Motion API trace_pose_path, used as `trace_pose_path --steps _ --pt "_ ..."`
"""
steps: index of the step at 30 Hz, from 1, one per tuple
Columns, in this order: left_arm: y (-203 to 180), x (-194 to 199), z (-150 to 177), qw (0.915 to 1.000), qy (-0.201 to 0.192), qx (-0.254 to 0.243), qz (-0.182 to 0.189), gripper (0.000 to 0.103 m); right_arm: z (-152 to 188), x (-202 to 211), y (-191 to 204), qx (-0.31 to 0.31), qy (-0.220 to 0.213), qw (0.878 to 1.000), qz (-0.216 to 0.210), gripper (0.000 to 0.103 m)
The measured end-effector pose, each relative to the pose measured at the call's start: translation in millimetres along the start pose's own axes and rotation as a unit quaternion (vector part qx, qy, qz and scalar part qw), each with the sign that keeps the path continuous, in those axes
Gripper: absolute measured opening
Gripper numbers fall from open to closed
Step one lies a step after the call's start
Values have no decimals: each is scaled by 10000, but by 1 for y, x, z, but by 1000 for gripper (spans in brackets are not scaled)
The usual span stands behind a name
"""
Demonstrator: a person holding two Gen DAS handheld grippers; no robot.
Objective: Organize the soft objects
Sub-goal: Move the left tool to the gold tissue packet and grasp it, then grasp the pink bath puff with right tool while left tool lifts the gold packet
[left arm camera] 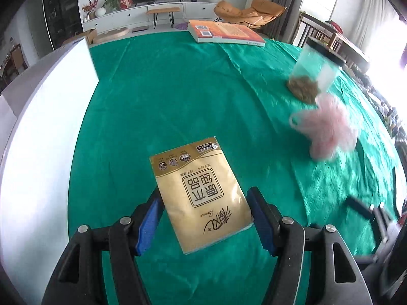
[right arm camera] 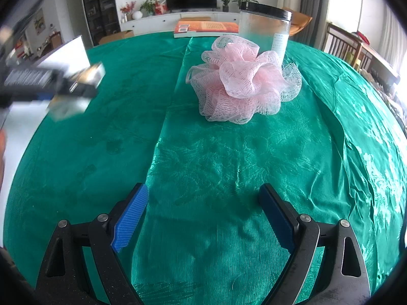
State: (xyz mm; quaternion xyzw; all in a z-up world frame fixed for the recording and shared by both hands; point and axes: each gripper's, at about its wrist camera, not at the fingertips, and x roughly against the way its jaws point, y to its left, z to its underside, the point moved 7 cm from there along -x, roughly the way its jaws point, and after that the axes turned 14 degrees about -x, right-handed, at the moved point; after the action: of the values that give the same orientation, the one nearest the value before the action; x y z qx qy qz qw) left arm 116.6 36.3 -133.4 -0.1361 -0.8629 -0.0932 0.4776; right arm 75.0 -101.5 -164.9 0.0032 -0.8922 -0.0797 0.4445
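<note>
Green satin-ish tablecloth (right arm camera: pixel 203 167) covers the whole table, creased down the middle. On the left wrist cam, the left gripper (left arm camera: pixel 204 204) has a gold tissue pack (left arm camera: pixel 201 195) sitting between its blue pads (left arm camera: pixel 147 225), held up off the cloth and tilted; the pads are right at the pack's edges and look clamped on it. A white box (left arm camera: pixel 51 106) stands along the left side of the table. Over on the right wrist cam, the right gripper (right arm camera: pixel 203 216) is spread wide with nothing in it, hovering above bare cloth. Straight ahead of it sits a pink mesh bath pouf (right arm camera: pixel 241 81), resting on the cloth, and just behind that, touching or nearly so, is a clear plastic jar (right arm camera: pixel 264 29) with a black lid; the left cam shows some brownish stuff in the bottom of it. An orange book (left arm camera: pixel 226 31) lies flat at the far edge of the table. Pouf and tissue pack are well apart.
</note>
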Motion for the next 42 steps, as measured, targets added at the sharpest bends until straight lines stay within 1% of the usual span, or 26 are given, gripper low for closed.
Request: trace_pose_path --steps 1,3,4,5,6,7,8,9,42 --pt "1 -3 7 10000 4 -1 -81 69 0 0 0 -1 0 10000 0 91" --pt "4 -18 14 9996 112 -25 -273 77 0 0 0 -2 0 10000 -3 91" --pt "5 -20 15 9987 24 -136 -492 89 0 0 0 -2 0 10000 -2 91" --pt "6 -23 15 9976 -6 -211 -658 99 0 0 0 -2 0 10000 -3 91" --pt "7 -24 15 9966 -116 -233 -779 103 0 0 0 -2 -1 10000 -3 91" --pt "8 -26 14 9967 -226 -218 -751 103 0 0 0 -2 -1 10000 -3 91" --pt "9 -28 15 9976 -269 -134 -618 103 0 0 0 -3 -1 10000 -2 91" --pt "12 -29 14 9980 -295 -47 -563 103 0 0 0 -3 -1 10000 0 91" --pt "11 -31 12 9978 -288 -43 -590 103 0 0 0 -6 -2 10000 1 91"
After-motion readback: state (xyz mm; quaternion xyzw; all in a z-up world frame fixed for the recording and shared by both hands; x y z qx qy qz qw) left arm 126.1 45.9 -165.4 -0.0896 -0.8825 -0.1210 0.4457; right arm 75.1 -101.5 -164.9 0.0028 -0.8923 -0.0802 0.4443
